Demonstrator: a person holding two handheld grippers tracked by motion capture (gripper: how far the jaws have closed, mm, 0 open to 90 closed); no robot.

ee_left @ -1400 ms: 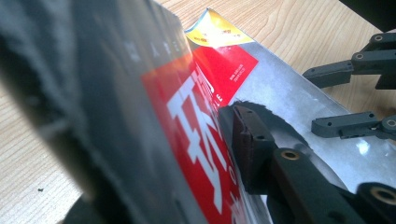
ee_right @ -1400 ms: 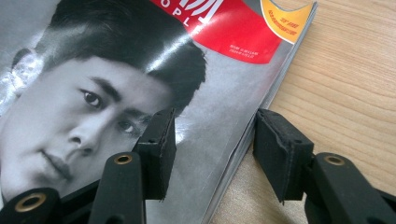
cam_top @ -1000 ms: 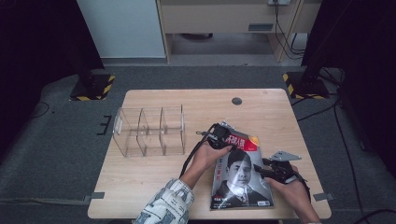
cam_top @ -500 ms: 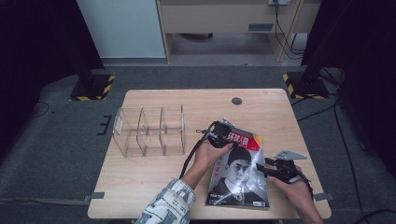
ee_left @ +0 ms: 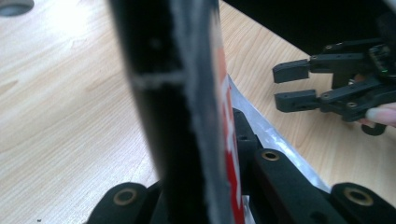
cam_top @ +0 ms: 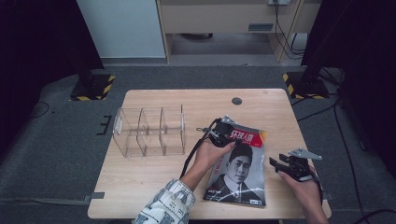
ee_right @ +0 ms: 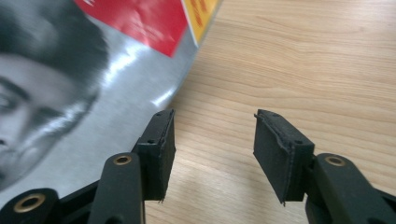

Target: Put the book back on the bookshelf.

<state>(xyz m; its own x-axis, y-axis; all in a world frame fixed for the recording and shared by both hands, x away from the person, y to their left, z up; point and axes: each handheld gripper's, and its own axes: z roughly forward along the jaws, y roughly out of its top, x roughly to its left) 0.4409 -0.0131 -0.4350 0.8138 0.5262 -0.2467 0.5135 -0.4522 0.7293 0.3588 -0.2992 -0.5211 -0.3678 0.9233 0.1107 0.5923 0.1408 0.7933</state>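
Wood made up the big table (cam_top: 154, 186), and its pale top had lots of bare room on the left front and along the far side. A clear box (cam_top: 148, 130) with three slots stood on the left part, well apart from everything else. A small dark round hole (cam_top: 236, 101) sat near the far edge.

The magazine (cam_top: 238, 172) lay on the right part of the table, with a man's picture on its cover and a red strip at the top. Its near edge was close to the front edge of the table. Its far corner was tipped up off the wood.

The left gripper (cam_top: 223, 134) pinched that far top edge of the magazine, with its jaws pressed tight on the pages. In the left gripper view the page edge stood straight up between the jaws.

The right gripper (cam_top: 279, 165) sat just beside the right edge of the magazine, not touching it. Its jaws were spread, had just been opening a bit more, and had only bare wood between them. There was a little open table between this gripper and the right edge of the table.
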